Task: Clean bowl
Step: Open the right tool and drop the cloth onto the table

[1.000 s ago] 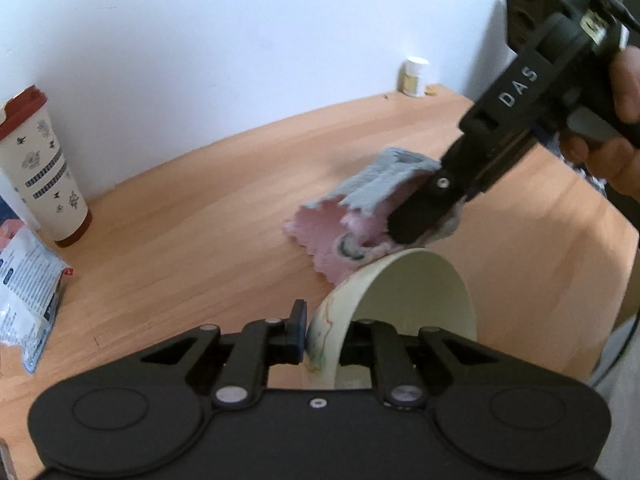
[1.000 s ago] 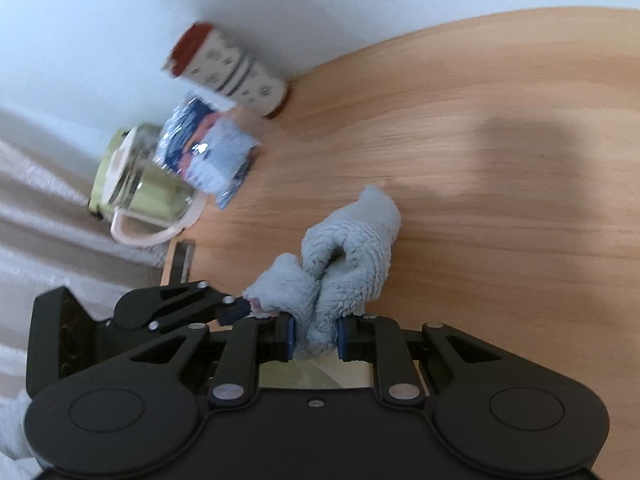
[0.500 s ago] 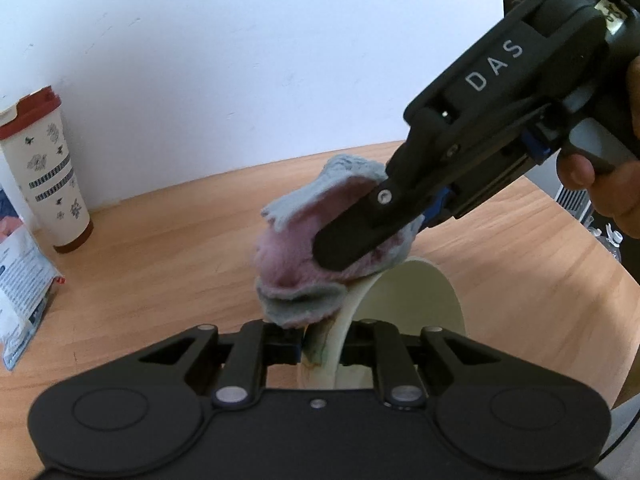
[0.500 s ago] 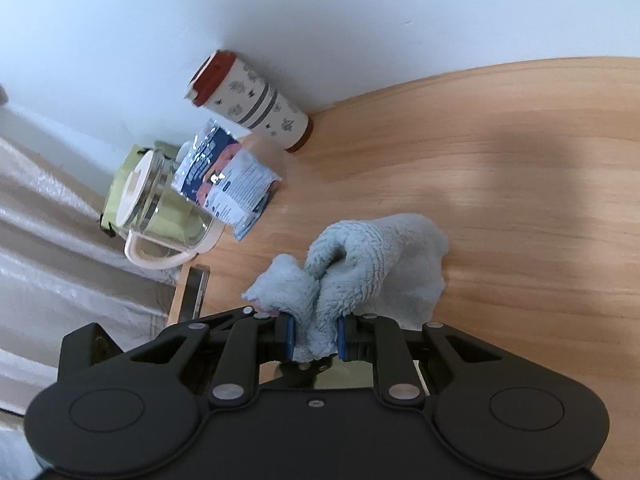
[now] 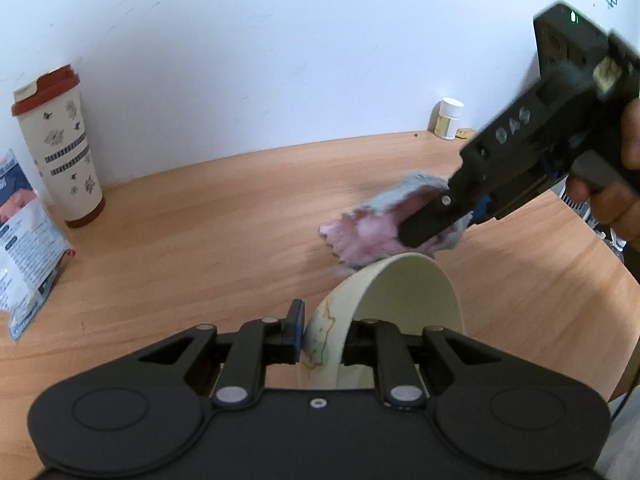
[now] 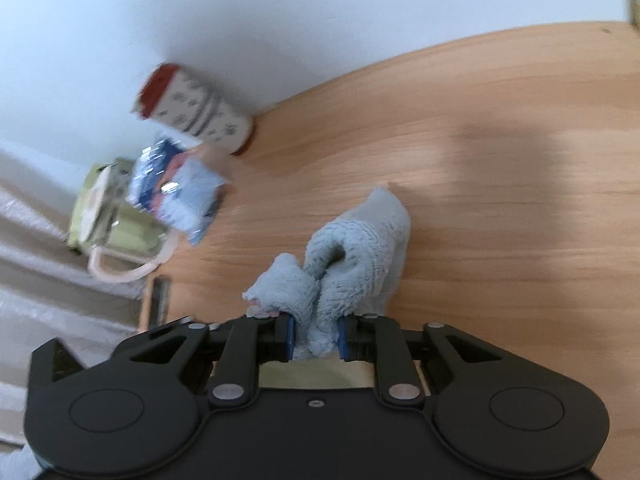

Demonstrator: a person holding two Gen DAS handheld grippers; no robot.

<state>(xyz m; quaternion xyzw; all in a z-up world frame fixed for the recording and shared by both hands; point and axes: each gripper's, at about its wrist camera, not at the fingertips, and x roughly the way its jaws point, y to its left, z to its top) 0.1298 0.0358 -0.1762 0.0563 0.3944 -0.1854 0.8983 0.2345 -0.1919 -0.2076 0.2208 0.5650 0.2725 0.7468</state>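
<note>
Bowl (image 5: pixel 404 300) tilted on edge above wooden table (image 5: pixel 200 240), rim pinched in my left gripper (image 5: pixel 322 338). My right gripper (image 6: pixel 314 338) clamps blue-pink cloth (image 6: pixel 352 264), just beyond bowl's far rim.

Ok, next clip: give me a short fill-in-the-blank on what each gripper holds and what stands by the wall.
1. The left gripper grips the tilted ____ by its rim.
2. The right gripper is shut on a blue and pink ____.
3. The tumbler by the wall has a ____ lid.

Missing words: bowl; cloth; red
</note>
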